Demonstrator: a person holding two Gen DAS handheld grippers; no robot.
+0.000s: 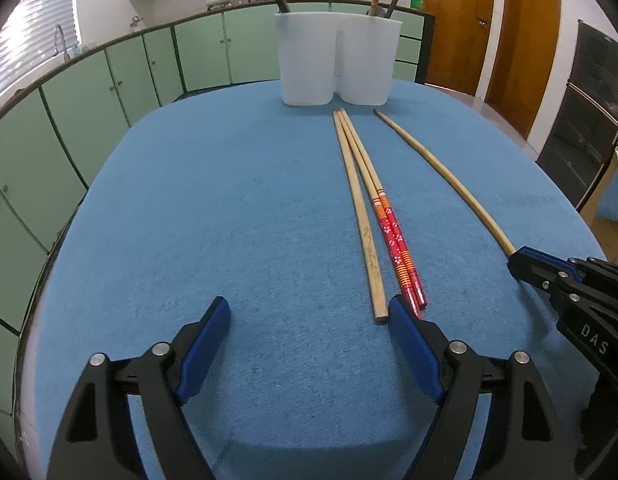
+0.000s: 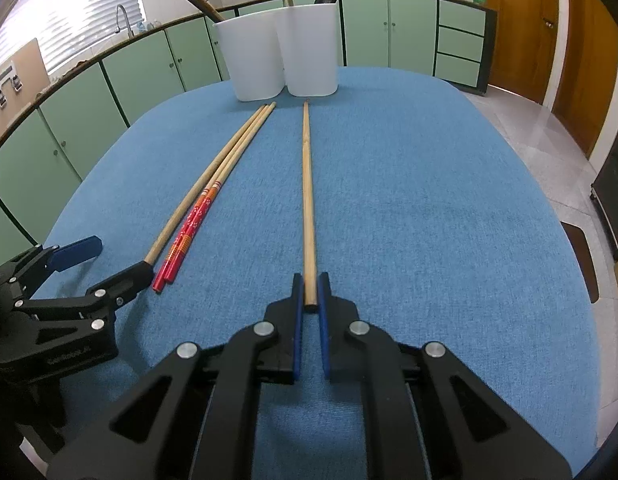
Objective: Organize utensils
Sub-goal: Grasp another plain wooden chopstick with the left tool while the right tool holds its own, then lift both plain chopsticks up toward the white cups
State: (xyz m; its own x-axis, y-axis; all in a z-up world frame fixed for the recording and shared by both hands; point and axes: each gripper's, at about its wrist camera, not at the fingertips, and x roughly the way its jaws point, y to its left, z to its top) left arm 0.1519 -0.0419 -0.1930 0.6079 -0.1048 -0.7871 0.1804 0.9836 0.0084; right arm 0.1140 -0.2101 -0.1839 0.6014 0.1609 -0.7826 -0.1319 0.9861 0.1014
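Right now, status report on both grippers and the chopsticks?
Right gripper shut on lone plain chopstick. Left gripper open beside three chopsticks. Path clear.

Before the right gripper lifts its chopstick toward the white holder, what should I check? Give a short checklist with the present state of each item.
1. Right gripper shut on the plain chopstick: ok.
2. Grip at the chopstick's near end, so the long free end may swing: not ok.
3. Left gripper open, holding nothing: ok.
4. Red chopsticks and the other plain one lie apart from the held one: ok.
5. Holder upright: ok.
6. Free room inside the holder: cannot tell.
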